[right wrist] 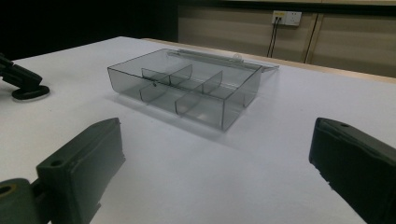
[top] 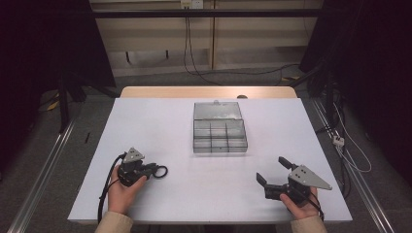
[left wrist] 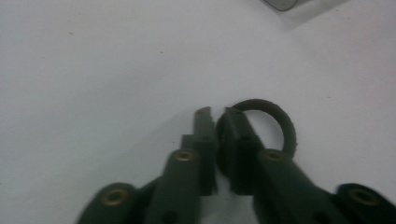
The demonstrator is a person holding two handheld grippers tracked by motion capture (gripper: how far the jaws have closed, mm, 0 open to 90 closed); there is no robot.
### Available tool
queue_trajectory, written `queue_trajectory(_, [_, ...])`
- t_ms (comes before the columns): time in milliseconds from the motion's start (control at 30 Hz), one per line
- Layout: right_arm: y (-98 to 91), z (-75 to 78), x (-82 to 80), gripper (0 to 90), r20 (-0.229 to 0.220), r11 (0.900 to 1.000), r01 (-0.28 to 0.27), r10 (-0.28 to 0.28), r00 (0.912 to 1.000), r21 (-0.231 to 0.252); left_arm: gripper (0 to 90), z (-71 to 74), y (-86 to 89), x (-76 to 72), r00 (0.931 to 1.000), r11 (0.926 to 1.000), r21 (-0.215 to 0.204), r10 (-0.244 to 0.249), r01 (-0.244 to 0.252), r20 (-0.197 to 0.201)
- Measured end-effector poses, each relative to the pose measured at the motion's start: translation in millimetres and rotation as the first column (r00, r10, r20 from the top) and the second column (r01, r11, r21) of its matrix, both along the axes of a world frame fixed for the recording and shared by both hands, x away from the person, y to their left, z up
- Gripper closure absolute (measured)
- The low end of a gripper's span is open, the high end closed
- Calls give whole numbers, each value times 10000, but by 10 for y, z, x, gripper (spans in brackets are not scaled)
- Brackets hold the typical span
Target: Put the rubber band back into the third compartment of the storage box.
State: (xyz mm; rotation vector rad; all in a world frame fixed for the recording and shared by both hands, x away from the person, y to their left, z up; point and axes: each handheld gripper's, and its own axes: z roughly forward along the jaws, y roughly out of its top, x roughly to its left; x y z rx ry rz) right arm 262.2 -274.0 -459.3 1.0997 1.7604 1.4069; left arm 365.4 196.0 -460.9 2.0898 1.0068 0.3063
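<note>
Resting low on the white bench [top: 209, 194], the left gripper [top: 154, 170] has its jaws pressed together on the rim of a black ring [left wrist: 280, 121], which lies flat on the bench at the near left; the right gripper [top: 272, 170], near right, holds its jaws spread wide on nothing; farther back at centre stands an open clear compartment box [top: 218, 133], well apart from both.

Ring [top: 161, 171] on table [top: 145, 121], front-left of compartment box [top: 219, 134]; box mid-table
</note>
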Motion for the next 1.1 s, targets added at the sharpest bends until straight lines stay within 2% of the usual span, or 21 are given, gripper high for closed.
queue_trajectory(233, [12,15,10,20,-15,9999,-149,150,9999,75,883,94,-106,-40,9993,9963,-777,-372,375,45])
queue_trajectory(400, [40,20,29,21,-45,9998,-199,199,9998,34,883,138,-222,-59,9969,9932,-863,-787,787,37])
queue_trajectory(433, [45,22,32,21,-51,9998,-218,219,9997,34,883,153,-290,-71,9952,9901,-1013,-979,975,10])
queue_trajectory(567, [66,26,45,22,-110,9995,-323,324,9994,44,883,164,-400,-81,9922,9856,-1161,-1242,1230,-34])
queue_trajectory(667, [77,25,51,23,-131,9994,-356,356,9993,15,883,165,-453,-91,9908,9847,-1126,-1348,1330,-80])
queue_trajectory(833, [101,26,63,24,-161,9988,-493,493,9987,1,883,157,-583,-111,9854,9785,-1221,-1693,1659,-179])
queue_trajectory(1100, [112,23,68,27,-240,9987,-510,510,9984,-11,883,130,-745,-122,9780,9737,-1040,-2067,2029,-276])
